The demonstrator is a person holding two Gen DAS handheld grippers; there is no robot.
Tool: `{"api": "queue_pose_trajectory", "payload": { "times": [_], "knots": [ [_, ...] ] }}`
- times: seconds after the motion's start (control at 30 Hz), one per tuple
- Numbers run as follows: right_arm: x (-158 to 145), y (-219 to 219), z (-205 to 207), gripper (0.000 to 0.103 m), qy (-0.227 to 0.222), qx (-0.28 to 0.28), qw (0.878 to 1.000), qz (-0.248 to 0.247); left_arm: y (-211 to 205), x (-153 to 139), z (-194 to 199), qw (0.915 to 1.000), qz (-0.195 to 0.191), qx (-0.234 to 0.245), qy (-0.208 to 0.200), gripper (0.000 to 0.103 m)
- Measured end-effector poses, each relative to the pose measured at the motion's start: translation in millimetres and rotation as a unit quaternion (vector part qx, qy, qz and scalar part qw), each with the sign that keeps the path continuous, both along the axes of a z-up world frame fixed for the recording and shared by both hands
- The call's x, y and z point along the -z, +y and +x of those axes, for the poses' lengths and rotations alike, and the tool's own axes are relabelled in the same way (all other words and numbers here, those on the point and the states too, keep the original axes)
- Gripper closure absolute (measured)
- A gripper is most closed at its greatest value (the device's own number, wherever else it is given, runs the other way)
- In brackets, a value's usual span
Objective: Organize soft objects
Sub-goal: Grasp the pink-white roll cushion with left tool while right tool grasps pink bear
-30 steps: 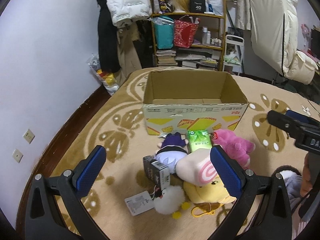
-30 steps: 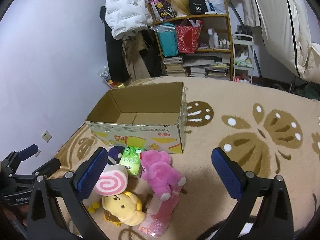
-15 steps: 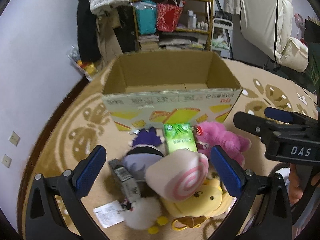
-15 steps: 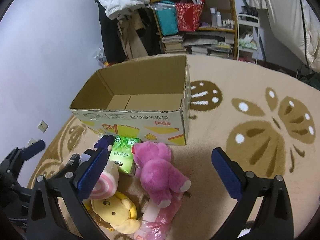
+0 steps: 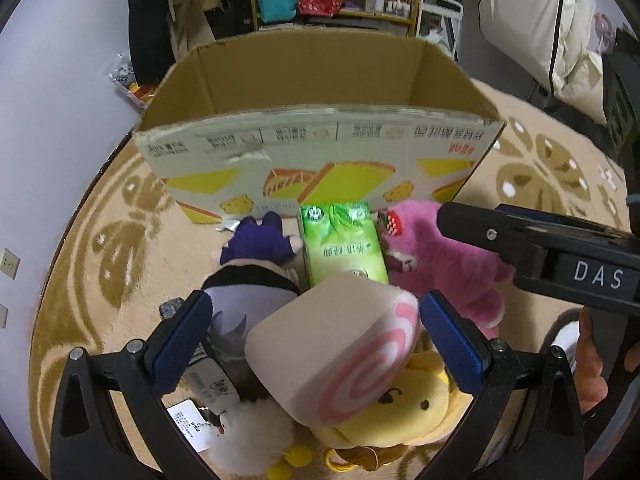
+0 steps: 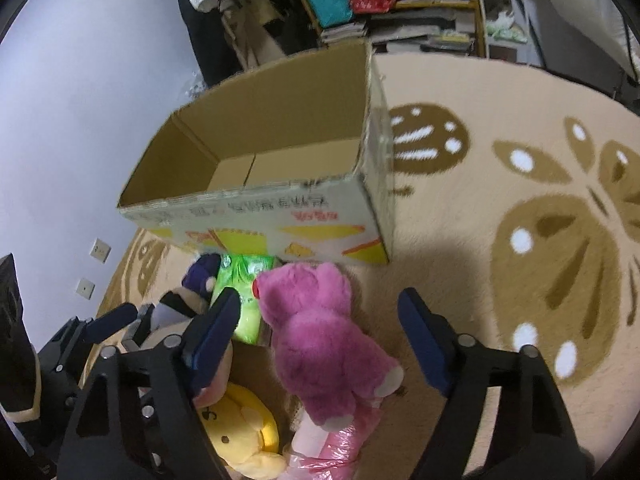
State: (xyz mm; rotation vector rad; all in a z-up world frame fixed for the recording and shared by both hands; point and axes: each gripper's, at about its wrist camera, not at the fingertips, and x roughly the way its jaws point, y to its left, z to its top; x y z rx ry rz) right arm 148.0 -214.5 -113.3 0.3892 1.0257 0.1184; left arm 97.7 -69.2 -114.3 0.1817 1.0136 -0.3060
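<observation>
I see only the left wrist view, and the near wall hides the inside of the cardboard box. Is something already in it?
Observer: No. In the right wrist view the cardboard box holds nothing.
Operator: What is the right tool aiming at?
Observer: The right tool straddles the pink bear. Its jaws have just been closing, but the pads do not touch the bear yet.
Operator: Is something under the bear?
Observer: Yes, a pink plastic bag lies beneath its legs.

Pink plush bear (image 6: 320, 336), green tissue pack (image 5: 344, 246), pink-swirled beige roll cushion (image 5: 336, 356), brown-patterned beige rug (image 6: 520, 208).
</observation>
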Motion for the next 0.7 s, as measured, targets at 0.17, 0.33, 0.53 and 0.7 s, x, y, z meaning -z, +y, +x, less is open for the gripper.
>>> {"api": "queue_pose_trajectory", "payload": {
  "times": [0.17,0.33,0.53,0.7],
  "knots": [
    [12,4,6,0.019,0.020,-0.008,1.000,0.007,-1,8,3,0.9999,-0.002,0.003,0.012,0.000],
    [19,8,10,0.019,0.035,-0.017,0.999,0.005,-6,13,2,0.9998,0.012,0.013,0.012,0.000],
    [33,21,15,0.019,0.046,-0.032,0.998,-0.014,-11,15,-4,0.9992,0.016,0.036,0.009,0.001],
    [41,30,17,0.026,0.054,-0.038,0.998,-0.019,-14,15,-7,0.9983,0.040,0.042,-0.005,0.018]
  ]
}}
